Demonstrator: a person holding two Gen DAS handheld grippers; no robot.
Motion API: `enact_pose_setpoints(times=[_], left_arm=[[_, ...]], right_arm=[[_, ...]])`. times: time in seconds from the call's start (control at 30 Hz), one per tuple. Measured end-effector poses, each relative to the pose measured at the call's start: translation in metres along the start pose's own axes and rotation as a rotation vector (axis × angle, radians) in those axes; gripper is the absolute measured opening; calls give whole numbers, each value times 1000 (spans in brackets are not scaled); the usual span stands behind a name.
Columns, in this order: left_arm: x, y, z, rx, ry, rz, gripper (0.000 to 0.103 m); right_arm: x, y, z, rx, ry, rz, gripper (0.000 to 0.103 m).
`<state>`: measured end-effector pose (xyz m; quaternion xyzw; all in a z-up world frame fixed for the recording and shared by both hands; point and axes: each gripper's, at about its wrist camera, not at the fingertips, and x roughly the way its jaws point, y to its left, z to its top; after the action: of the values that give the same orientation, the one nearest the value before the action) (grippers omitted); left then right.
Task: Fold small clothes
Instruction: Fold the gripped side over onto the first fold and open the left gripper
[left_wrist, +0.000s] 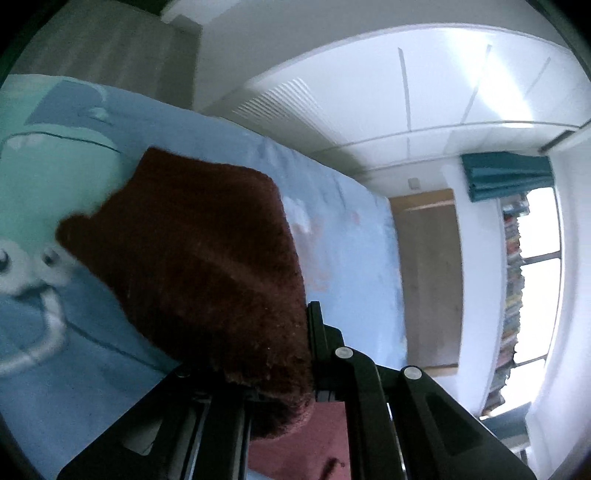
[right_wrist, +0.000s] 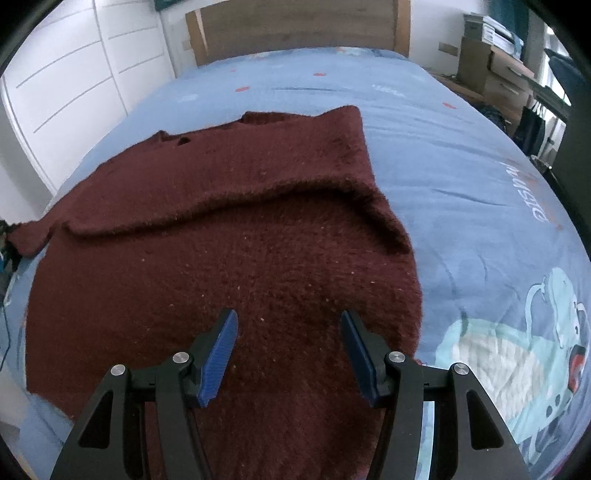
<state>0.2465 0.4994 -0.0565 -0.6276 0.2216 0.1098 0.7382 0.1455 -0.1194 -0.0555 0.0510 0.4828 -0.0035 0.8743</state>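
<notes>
While left tongs (left_wrist: 295, 354) clamp sweater (right_wrist: 221, 229) edge, right tongs (right_wrist: 288, 332) hover above it, apart.

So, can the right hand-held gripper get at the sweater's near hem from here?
Probably yes: the right hand-held gripper is open just above the maroon sweater, with nothing between its fingers and the fabric.
</notes>
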Motion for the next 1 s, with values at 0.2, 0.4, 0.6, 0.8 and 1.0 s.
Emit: enact_pose_setpoints(times=[0.2, 0.4, 0.6, 0.8, 1.0], left_arm=[[10, -46, -30, 28, 55, -99, 6], [24, -95, -69, 61, 144, -189, 5], [45, -145, -121, 113, 257, -252, 5], [66, -187, -176, 187, 388, -294, 5], [82, -218, -239, 273, 539, -313, 5]], right_arm=[[-14, -12, -2, 39, -34, 18, 60], [-28, -28, -10, 92, -62, 26, 60], [-40, -44, -20, 138, -82, 31, 60], [-51, -61, -31, 179, -98, 32, 60], [-56, -74, -42, 207, -97, 31, 60]])
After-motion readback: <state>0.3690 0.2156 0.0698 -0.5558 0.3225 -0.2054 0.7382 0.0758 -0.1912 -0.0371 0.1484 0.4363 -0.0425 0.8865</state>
